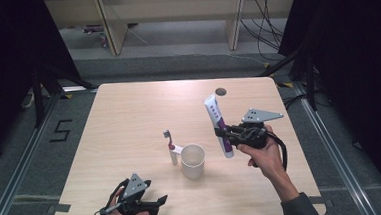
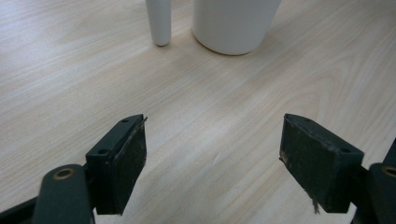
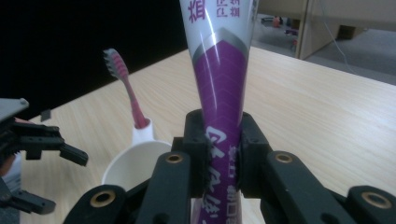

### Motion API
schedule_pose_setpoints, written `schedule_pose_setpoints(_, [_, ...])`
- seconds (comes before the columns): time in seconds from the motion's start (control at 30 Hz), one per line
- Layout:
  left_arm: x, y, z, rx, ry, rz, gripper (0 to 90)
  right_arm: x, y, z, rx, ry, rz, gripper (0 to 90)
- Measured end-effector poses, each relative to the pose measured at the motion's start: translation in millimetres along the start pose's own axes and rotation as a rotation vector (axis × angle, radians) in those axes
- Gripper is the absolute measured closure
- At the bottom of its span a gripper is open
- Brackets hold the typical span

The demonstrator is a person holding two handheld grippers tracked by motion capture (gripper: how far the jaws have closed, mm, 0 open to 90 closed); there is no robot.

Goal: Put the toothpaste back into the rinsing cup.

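The toothpaste tube [image 1: 218, 127] is clamped upright between the right gripper [image 1: 226, 133] fingers, above the bench [image 1: 129, 116], right of the white cup [image 1: 193, 160]. The left gripper [image 1: 156, 202] fingers stand wide, empty.

The toothpaste tube [image 3: 219, 88] at the centre of the right gripper view is white above and purple below, with a silver chevron band between, faint chevrons in the purple, and purple lettering on the white; the toothbrush [image 3: 125, 91] at left has a pink handle, pink-and-grey bristles and a white base; the cup [image 1: 193, 160] at centre of the high view is plain white; the table [image 1: 129, 121] is pale wood-grain; both grippers' jaws are black.
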State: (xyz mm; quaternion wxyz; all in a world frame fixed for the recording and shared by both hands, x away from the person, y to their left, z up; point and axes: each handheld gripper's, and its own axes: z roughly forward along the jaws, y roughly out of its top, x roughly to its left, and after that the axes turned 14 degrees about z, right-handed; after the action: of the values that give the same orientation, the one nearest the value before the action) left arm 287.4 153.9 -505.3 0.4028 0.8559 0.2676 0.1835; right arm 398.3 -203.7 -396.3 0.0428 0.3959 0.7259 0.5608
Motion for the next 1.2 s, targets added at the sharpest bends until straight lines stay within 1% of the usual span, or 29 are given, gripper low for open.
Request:
schedule_pose_setpoints(0.03, [-2.0, 0.9, 0.2, -0.009, -0.003, -0.026, 22.6, 3.0, 0.4, 1.9, 0.000, 0.006, 0.018, 77.5])
schedule_pose_setpoints(0.07, [-1.2, 0.3, -0.1, -0.005, -0.007, -0.015, 22.6, 3.2, 1.9, 3.9, -0.003, 0.002, -0.010, 77.5])
schedule_pose_setpoints(0.1, [-0.5, -0.3, -0.2, 0.002, -0.001, -0.003, 22.6, 4.4, 2.8, 7.4, -0.011, 0.015, -0.019, 77.5])
schedule_pose_setpoints(0.13, [-1.0, 0.0, -1.0, 0.003, -0.004, -0.003, 22.7, 7.1, 3.5, 9.4, -0.013, 0.012, -0.021, 77.5])
schedule_pose_setpoints(0.2, [-0.4, 0.8, -1.5, 0.007, -0.002, -0.002, 22.7, 11.5, 5.3, 14.1, -0.005, 0.039, -0.010, 77.5])
schedule_pose_setpoints(0.23, [-1.3, 0.5, -0.6, -0.009, -0.006, -0.015, 22.7, 14.1, 5.6, 15.9, -0.011, 0.030, -0.006, 77.5])
schedule_pose_setpoints(0.27, [-1.0, 0.1, -1.3, -0.003, -0.006, -0.006, 22.7, 15.5, 6.4, 18.8, -0.008, 0.050, -0.007, 77.5])
schedule_pose_setpoints(0.3, [-0.8, 0.0, -1.9, 0.000, -0.010, -0.003, 22.7, 17.2, 7.4, 20.4, -0.008, 0.043, -0.019, 77.5])
schedule_pose_setpoints(0.33, [-0.7, 0.3, -1.6, -0.004, -0.011, -0.005, 22.7, 19.0, 8.0, 22.9, -0.010, 0.055, -0.018, 77.5])
schedule_pose_setpoints(0.4, [-1.8, 0.7, -0.2, -0.019, -0.004, -0.025, 22.7, 22.2, 9.1, 27.0, -0.012, 0.068, -0.021, 77.5])
schedule_pose_setpoints(0.43, [-0.7, 0.4, -1.6, -0.003, -0.010, -0.005, 22.7, 23.6, 9.1, 29.0, -0.013, 0.073, -0.017, 77.5])
schedule_pose_setpoints(0.53, [-0.5, 0.5, -1.2, -0.003, -0.005, -0.003, 22.8, 27.8, 9.7, 35.4, -0.015, 0.079, -0.037, 77.5])
schedule_pose_setpoints(0.6, [-0.4, 0.1, -1.2, 0.004, -0.001, 0.002, 22.8, 32.1, 8.7, 39.2, -0.012, 0.084, -0.013, 77.5])
schedule_pose_setpoints(0.67, [-2.9, 0.0, -0.2, -0.020, -0.006, -0.022, 22.8, 33.0, 9.0, 43.6, -0.007, 0.099, -0.015, 77.5])
schedule_pose_setpoints(0.7, [-0.9, 0.4, -1.5, 0.002, -0.011, -0.001, 22.8, 33.2, 9.4, 44.8, -0.013, 0.089, -0.038, 77.5])
schedule_pose_setpoints(0.73, [-0.9, 0.5, -1.0, -0.002, -0.008, -0.003, 22.8, 34.4, 9.0, 47.0, -0.012, 0.106, -0.024, 77.5])
schedule_pose_setpoints(0.77, [-0.9, 0.2, -1.0, 0.004, -0.003, -0.001, 22.8, 34.7, 8.7, 48.6, -0.020, 0.100, -0.034, 77.5])
schedule_pose_setpoints(0.8, [-1.1, -0.3, -0.7, 0.001, -0.007, -0.001, 22.8, 37.4, 7.2, 49.4, -0.005, 0.101, 0.000, 77.5])
schedule_pose_setpoints(0.83, [-3.2, -0.2, 0.2, -0.018, -0.009, -0.022, 22.8, 36.1, 7.3, 52.5, -0.008, 0.118, -0.021, 77.5])
schedule_pose_setpoints(0.87, [-1.4, 0.2, -1.0, 0.000, -0.015, -0.002, 22.8, 36.8, 6.4, 53.8, -0.003, 0.115, -0.014, 77.5])
schedule_pose_setpoints(0.9, [-1.6, 0.4, -0.6, -0.002, -0.007, -0.005, 22.8, 37.7, 5.3, 55.0, -0.004, 0.113, -0.003, 77.5])
schedule_pose_setpoints(0.93, [-1.5, 0.3, -0.5, 0.000, -0.002, -0.004, 22.8, 37.0, 5.1, 56.8, -0.009, 0.111, -0.023, 77.5])
schedule_pose_setpoints(0.97, [-1.5, 0.0, -1.0, -0.002, -0.013, 0.000, 22.9, 37.5, 4.0, 58.9, -0.003, 0.114, -0.018, 77.5])
schedule_pose_setpoints(1.0, [-2.9, 0.0, -0.4, -0.013, -0.010, -0.017, 22.9, 39.5, 2.3, 59.7, 0.000, 0.114, 0.008, 77.4])
schedule_pose_setpoints(1.03, [-2.6, 0.0, -0.6, -0.013, -0.008, -0.012, 22.9, 38.6, 2.0, 61.3, 0.006, 0.118, -0.015, 77.5])
schedule_pose_setpoints(1.07, [-1.3, 0.4, -1.4, -0.001, -0.013, -0.001, 22.9, 39.9, 0.6, 61.9, 0.012, 0.105, -0.004, 77.5])
schedule_pose_setpoints(1.1, [-1.2, 0.4, -1.3, -0.001, -0.012, -0.002, 22.9, 38.2, 0.0, 63.8, 0.003, 0.116, -0.027, 77.5])
schedule_pose_setpoints(1.13, [-1.6, 0.1, -1.3, -0.002, -0.009, -0.002, 22.9, 38.2, -1.5, 65.1, 0.008, 0.122, -0.011, 77.4])
schedule_pose_setpoints(1.2, [-2.9, 0.0, -0.6, -0.012, -0.009, -0.014, 23.0, 37.1, -4.2, 66.3, 0.022, 0.116, -0.008, 77.4])
